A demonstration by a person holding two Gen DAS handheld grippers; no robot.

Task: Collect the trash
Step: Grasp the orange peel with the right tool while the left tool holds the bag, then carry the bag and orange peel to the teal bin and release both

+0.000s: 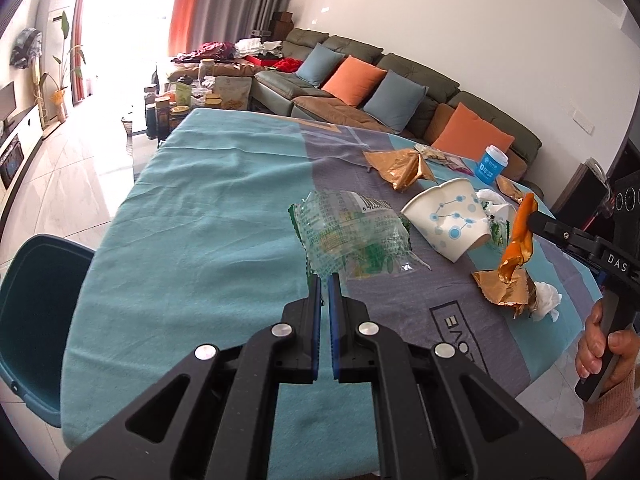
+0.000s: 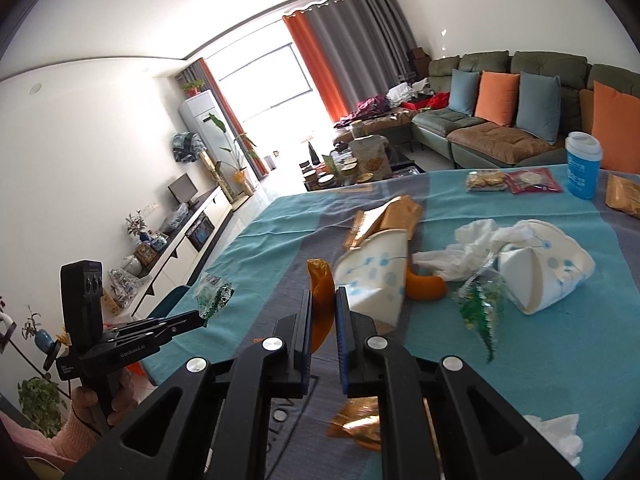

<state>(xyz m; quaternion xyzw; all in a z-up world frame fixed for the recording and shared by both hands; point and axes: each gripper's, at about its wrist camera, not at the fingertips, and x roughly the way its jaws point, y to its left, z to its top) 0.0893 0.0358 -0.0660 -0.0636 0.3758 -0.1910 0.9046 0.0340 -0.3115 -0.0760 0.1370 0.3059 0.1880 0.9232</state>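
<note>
Left gripper (image 1: 325, 280) clamps a clear green-printed plastic wrapper (image 1: 352, 236); right gripper (image 2: 323, 300) grips an orange-gold foil wrapper (image 2: 322, 304); dotted white paper cups (image 2: 376, 280), tissues (image 2: 460, 256) crowd the teal tablecloth (image 1: 192, 220); left edge free.

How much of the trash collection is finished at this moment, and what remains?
Nothing shows as binned yet. In hand: the left gripper holds a clear green wrapper, and the right gripper holds an orange wrapper. Left on the table: two paper cups, tissues and gold wrappers.

Both wrist views look down along their tongs, close above the worktop (image 1: 192, 208), toward the sofa (image 2: 500, 136); both share its littered middle.
</note>
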